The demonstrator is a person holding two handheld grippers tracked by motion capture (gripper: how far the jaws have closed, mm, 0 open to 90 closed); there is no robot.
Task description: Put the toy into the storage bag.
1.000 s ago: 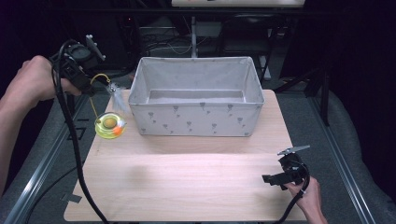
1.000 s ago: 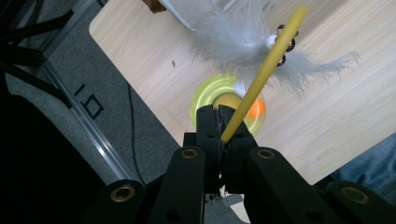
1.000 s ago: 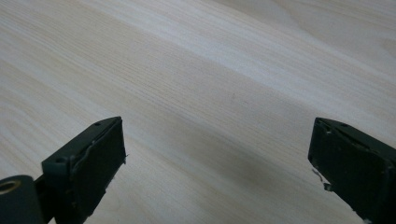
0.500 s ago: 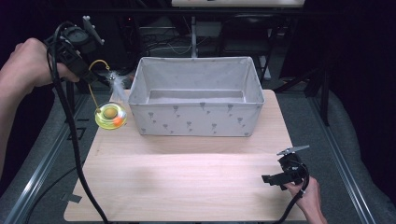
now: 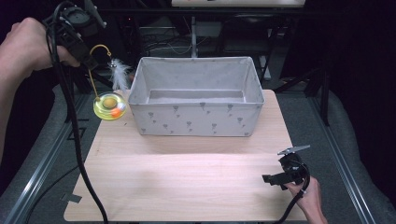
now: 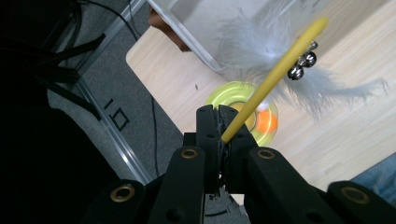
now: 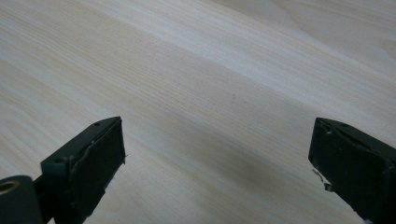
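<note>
A pale wooden tabletop [image 5: 187, 186] carries a large grey fabric bin [image 5: 196, 95] with small printed motifs at its far side; its inside looks bare; just left of the bin, off the table's corner, hangs a translucent yellow-green round dish [image 5: 109, 106] with a tan ball and an orange ball in it, hung on a curved yellow stick [image 6: 275, 74] bearing a white feather [image 5: 119, 74] and small silver bells [image 6: 301, 65]; the left gripper [image 6: 220, 122] is clamped on that stick, raised; the right gripper [image 5: 273, 178] rests low over the near right tabletop, jaws wide apart
</note>
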